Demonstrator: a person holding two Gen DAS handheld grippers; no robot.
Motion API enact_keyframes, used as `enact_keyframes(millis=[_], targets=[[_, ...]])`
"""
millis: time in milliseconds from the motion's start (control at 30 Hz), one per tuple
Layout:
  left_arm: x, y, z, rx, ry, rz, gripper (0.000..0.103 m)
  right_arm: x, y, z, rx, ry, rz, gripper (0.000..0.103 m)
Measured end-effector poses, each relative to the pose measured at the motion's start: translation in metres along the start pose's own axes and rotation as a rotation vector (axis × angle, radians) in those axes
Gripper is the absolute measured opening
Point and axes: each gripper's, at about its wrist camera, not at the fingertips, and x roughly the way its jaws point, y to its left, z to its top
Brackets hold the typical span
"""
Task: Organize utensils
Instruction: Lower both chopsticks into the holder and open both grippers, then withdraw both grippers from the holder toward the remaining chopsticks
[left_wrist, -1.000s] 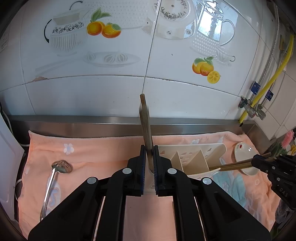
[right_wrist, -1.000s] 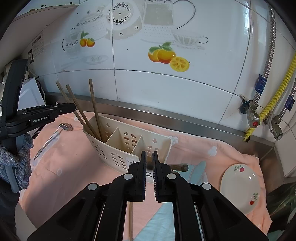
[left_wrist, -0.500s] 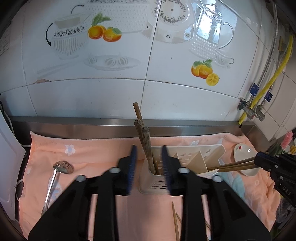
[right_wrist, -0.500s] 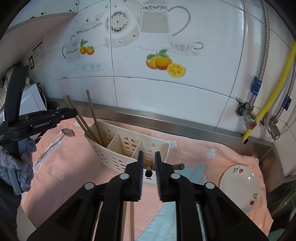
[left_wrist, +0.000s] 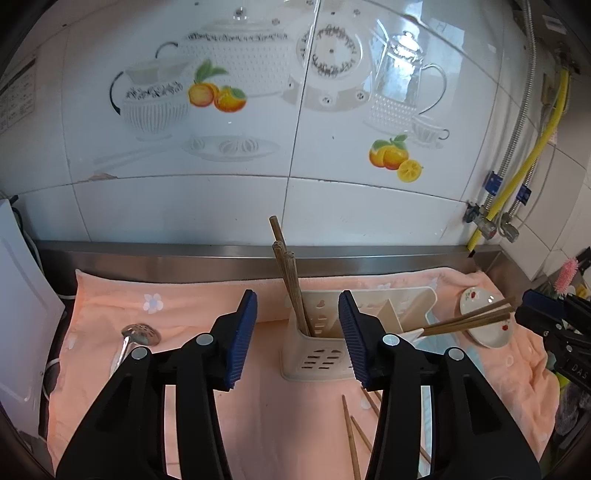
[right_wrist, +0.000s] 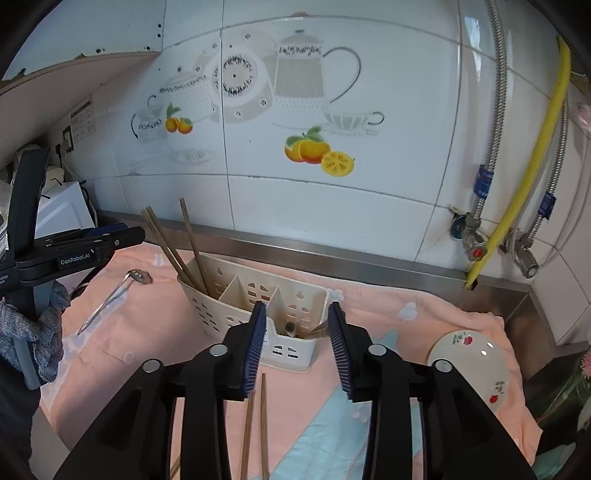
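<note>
A cream slotted utensil caddy (left_wrist: 325, 350) (right_wrist: 236, 302) stands on the peach towel (left_wrist: 184, 314). Three wooden chopsticks (left_wrist: 291, 284) (right_wrist: 173, 247) stand in its left end compartment. More chopsticks (left_wrist: 469, 319) (right_wrist: 317, 331) lean out of its right end compartment. My left gripper (left_wrist: 297, 332) is open and empty just in front of the caddy. My right gripper (right_wrist: 297, 345) is open and empty in front of the caddy's right end. Loose chopsticks (left_wrist: 351, 432) (right_wrist: 255, 424) lie on the towel in front of the caddy.
A metal slotted ladle (left_wrist: 129, 343) (right_wrist: 118, 291) lies on the towel at the left. A small flowered dish (left_wrist: 484, 317) (right_wrist: 469, 365) sits at the right. A light blue cloth (right_wrist: 332, 443) lies at the front. Tiled wall and steel ledge (left_wrist: 184, 254) stand behind; hoses (right_wrist: 517, 184) at right.
My left gripper opened, let go of its chopstick in the caddy's left compartment and drew back. My right gripper opened and released its chopsticks into the right compartment.
</note>
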Motion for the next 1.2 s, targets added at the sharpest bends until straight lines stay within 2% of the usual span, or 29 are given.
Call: enact_keyframes(millis=[100, 167, 267, 567, 900, 1200], targets=[[-0.01, 0.0, -0.004, -0.003, -0.011, -0.003, 0.048, -0.012, 0.001, -0.003, 0.002, -0.019, -0.001, 0.038], [-0.019, 0.0, -0.008, -0.005, -0.022, -0.007, 0.054, -0.021, 0.002, -0.006, 0.002, -0.034, -0.006, 0.039], [-0.028, -0.001, -0.014, 0.002, -0.032, -0.01, 0.055, -0.034, 0.003, -0.011, -0.005, -0.056, -0.014, 0.045], [-0.058, -0.005, -0.04, 0.004, -0.053, -0.031, 0.067, -0.064, 0.008, -0.036, 0.018, -0.092, 0.01, 0.049], [-0.066, -0.009, -0.08, 0.012, -0.029, -0.049, 0.068, -0.07, 0.013, -0.081, 0.024, -0.083, 0.021, 0.049], [-0.069, -0.012, -0.119, 0.022, -0.005, -0.051, 0.069, -0.057, 0.016, -0.128, 0.049, -0.048, 0.046, 0.049]])
